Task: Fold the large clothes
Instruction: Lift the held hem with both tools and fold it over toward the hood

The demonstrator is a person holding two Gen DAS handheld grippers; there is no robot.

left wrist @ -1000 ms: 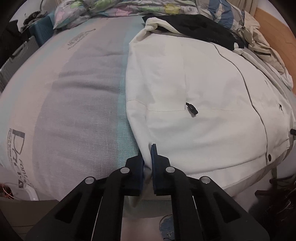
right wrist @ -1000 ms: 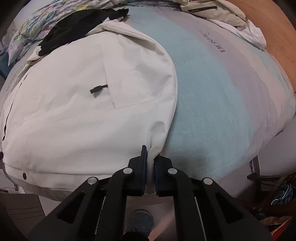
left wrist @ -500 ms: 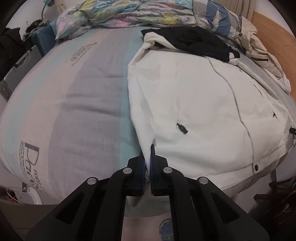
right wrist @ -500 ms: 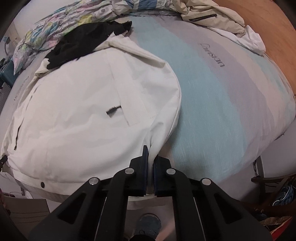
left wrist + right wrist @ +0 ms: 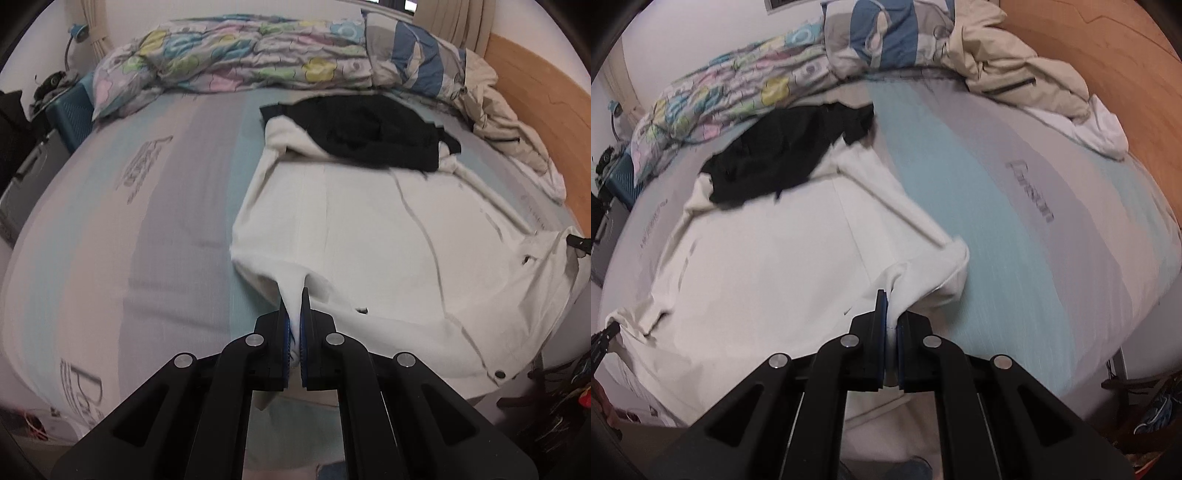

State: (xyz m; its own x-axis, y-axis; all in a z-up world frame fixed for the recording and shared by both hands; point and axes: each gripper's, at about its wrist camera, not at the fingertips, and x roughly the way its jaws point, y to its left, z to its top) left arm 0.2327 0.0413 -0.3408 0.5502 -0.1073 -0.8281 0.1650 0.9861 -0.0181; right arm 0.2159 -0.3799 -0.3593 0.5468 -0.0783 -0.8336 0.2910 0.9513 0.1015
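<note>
Since each gripper pinches a bottom corner of the jacket, left and right jaws clamped on fabric, the hem looks ready to fold up the bed, toward frame top.

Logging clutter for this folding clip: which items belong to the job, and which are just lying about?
In the job:
white jacket
left gripper, shut on its hem
right gripper, shut on its hem

Lying about:
black garment, on the jacket's collar end
floral quilt
beige jacket
striped mattress
</note>
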